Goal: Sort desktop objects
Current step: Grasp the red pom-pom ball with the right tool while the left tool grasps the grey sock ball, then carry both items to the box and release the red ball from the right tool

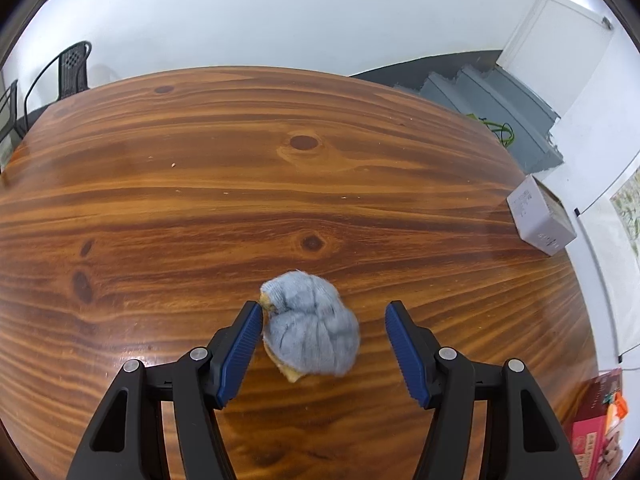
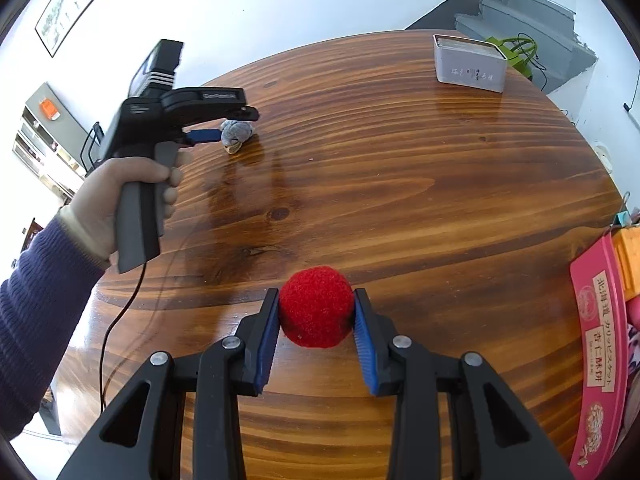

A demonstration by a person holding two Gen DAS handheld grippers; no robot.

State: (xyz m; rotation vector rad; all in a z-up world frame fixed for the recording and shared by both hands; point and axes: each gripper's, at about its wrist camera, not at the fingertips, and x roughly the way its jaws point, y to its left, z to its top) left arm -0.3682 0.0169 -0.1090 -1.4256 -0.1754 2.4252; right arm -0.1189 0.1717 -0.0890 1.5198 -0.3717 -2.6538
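Observation:
A grey-blue balled sock (image 1: 312,332) with a yellowish edge lies on the wooden table (image 1: 280,160). My left gripper (image 1: 324,306) stands open around it: the left pad touches the sock's side and the right pad is well apart from it. In the right wrist view the same sock (image 2: 237,133) lies at the far left, with the left gripper (image 2: 236,126) over it, held by a person's hand (image 2: 132,200). My right gripper (image 2: 317,294) is shut on a fuzzy red ball (image 2: 316,308), both blue pads pressing its sides above the table (image 2: 400,160).
A white tin box (image 2: 468,66) stands at the table's far right edge, also seen as a white box (image 1: 538,216). A pink biscuit box (image 2: 596,340) lies off the right side. A black cable (image 2: 116,320) trails from the left gripper. A black chair (image 1: 68,72) stands beyond the table.

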